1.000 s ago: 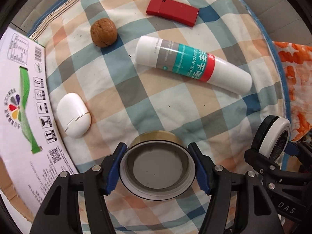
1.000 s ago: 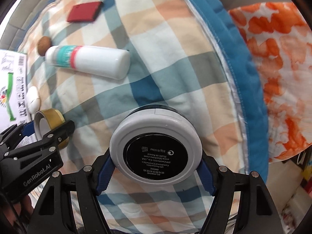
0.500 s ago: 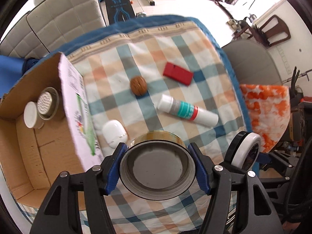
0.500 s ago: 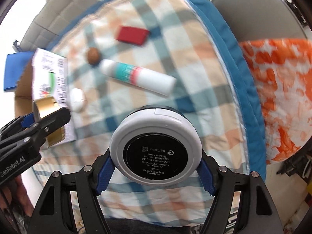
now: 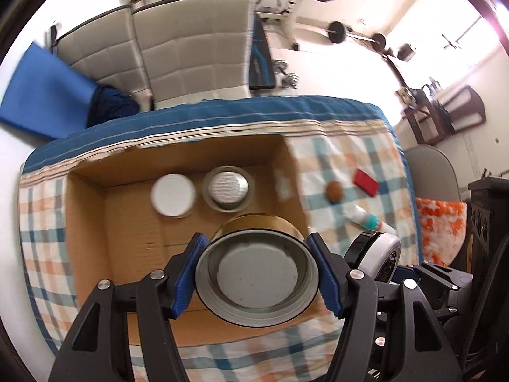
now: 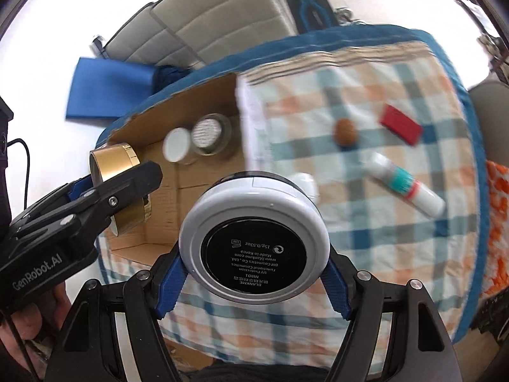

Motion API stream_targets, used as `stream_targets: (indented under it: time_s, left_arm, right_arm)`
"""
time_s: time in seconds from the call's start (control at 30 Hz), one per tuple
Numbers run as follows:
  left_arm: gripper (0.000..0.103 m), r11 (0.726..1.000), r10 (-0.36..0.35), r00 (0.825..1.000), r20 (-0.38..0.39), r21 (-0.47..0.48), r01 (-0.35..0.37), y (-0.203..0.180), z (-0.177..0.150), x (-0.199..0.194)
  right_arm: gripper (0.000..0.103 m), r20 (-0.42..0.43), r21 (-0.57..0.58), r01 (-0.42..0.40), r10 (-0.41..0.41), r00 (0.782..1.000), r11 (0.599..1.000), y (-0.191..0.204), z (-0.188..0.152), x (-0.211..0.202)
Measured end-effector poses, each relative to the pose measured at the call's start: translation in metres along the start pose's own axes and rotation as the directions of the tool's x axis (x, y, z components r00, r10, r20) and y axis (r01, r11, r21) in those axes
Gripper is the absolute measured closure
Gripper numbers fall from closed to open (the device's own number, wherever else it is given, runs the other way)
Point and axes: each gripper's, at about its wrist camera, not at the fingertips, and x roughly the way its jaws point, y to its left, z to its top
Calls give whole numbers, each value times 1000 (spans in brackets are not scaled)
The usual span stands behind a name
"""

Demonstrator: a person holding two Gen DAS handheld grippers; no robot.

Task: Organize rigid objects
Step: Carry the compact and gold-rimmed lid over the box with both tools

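Clamping a gold jar (image 5: 257, 273) base-toward-camera, left fingers (image 5: 186, 278); right fingers (image 6: 170, 281) clamp a compact (image 6: 254, 238) likewise.

Your gold jar (image 5: 257, 273) hides the box floor (image 5: 133, 238) behind it in the left view. Your white compact (image 6: 254, 242) covers most of the small white case (image 6: 305, 183) in the right view; only its top edge shows. The tube (image 5: 366, 219) is partly cut by the compact's rim in the left view. Cloth (image 6: 366, 102), walnut (image 6: 345, 131) and red case (image 6: 401, 124) are motion-blurred. The tube label is unreadable.
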Motion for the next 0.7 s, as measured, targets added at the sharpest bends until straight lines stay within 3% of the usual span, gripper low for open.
stream_targets:
  time_s: [0.17, 0.3, 0.5, 0.7]
  left_arm:
    - [41, 995, 58, 996, -64, -79, -63, 74, 5, 28]
    - [41, 986, 97, 988, -120, -122, -112, 121, 9, 62]
    - [41, 972, 111, 970, -218, -181, -152, 172, 15, 129]
    - [41, 977, 126, 956, -264, -136, -166, 177, 21, 172]
  right_arm:
    - [27, -46, -34, 4, -5, 999, 999, 72, 25, 50]
    - [27, -95, -44, 67, -71, 993, 997, 101, 42, 101]
    - [27, -157, -18, 178, -179, 971, 984, 107, 61, 168]
    - [26, -188, -12, 258, -256, 948, 966, 110, 69, 204]
